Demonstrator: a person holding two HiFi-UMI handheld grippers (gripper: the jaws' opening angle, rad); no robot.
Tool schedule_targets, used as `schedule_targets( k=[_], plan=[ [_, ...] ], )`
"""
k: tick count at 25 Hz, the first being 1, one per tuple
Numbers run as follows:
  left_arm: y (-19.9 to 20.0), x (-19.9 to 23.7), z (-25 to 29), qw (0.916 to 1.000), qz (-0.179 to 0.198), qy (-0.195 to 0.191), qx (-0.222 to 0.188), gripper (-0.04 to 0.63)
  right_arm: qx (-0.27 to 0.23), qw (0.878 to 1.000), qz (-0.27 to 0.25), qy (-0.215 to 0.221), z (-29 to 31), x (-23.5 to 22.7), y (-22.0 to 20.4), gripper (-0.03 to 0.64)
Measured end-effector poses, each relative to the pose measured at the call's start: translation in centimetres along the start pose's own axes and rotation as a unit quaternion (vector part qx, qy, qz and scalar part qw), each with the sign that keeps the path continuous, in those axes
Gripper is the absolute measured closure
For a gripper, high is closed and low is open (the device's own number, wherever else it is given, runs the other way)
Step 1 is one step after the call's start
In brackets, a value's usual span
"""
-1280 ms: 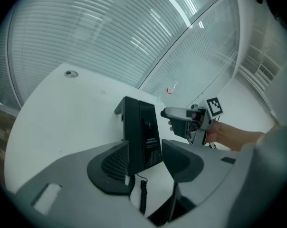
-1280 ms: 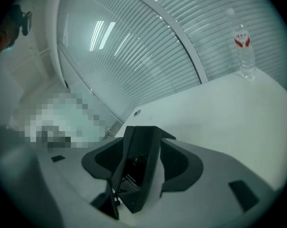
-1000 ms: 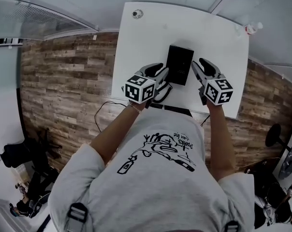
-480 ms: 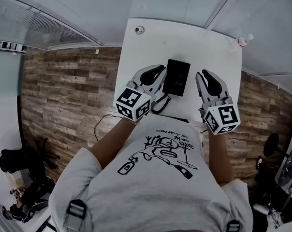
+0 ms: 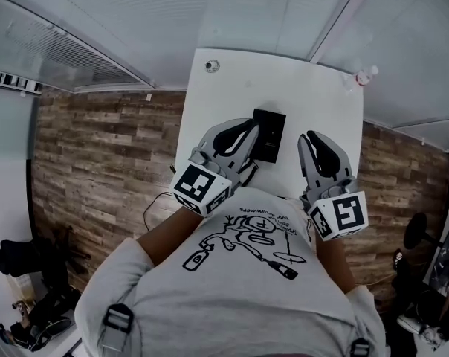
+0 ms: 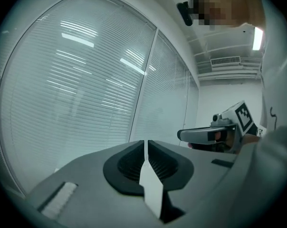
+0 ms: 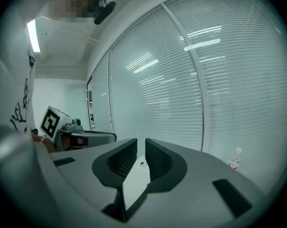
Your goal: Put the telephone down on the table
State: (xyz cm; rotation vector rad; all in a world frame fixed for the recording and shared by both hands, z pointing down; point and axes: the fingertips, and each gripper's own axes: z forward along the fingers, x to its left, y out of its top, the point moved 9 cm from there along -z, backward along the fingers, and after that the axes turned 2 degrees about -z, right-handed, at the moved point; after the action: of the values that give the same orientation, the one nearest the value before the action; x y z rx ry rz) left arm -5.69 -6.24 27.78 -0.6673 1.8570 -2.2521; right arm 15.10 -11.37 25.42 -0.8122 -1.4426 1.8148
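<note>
White was the table, and the black telephone lay flat on it near the edge closest to the person, touched by neither tool. From above it showed between the two grippers, with the left gripper partly overlapping its left side and the right gripper apart from it on the other side.

Both grippers were held up in front of the person's grey T-shirt, pointing out toward the slatted blinds. The left gripper's jaws were pressed together with nothing gripped. The right gripper's jaws were also closed, leaving only a thin slit, and through that slit I saw just the white tabletop and a small round fitting.

Each tool's own camera caught the other alongside it at about the same height, marker cube showing.

That round fitting sat at the table's far left corner, and a small bottle stood at the far right corner, both well apart from the telephone. Wood-patterned flooring spread on either side of the table, with a dark cable trailing over it by the near left corner.
</note>
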Motion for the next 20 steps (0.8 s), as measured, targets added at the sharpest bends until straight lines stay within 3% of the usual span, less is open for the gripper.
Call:
schedule_targets(
  k=[7,20],
  plan=[
    [0.9,-2.4,0.1,0.9999,0.009,-0.005,-0.010,0.572,-0.005,1.000,-0.012,-0.001,-2.3,0.5,1.1,0.575],
    [0.6,-1.1,0.9,0.9999,0.003,-0.011,-0.005,0.572,-0.005,1.000,-0.011,-0.013,-0.4,0.0,1.2,0.575]
  ],
)
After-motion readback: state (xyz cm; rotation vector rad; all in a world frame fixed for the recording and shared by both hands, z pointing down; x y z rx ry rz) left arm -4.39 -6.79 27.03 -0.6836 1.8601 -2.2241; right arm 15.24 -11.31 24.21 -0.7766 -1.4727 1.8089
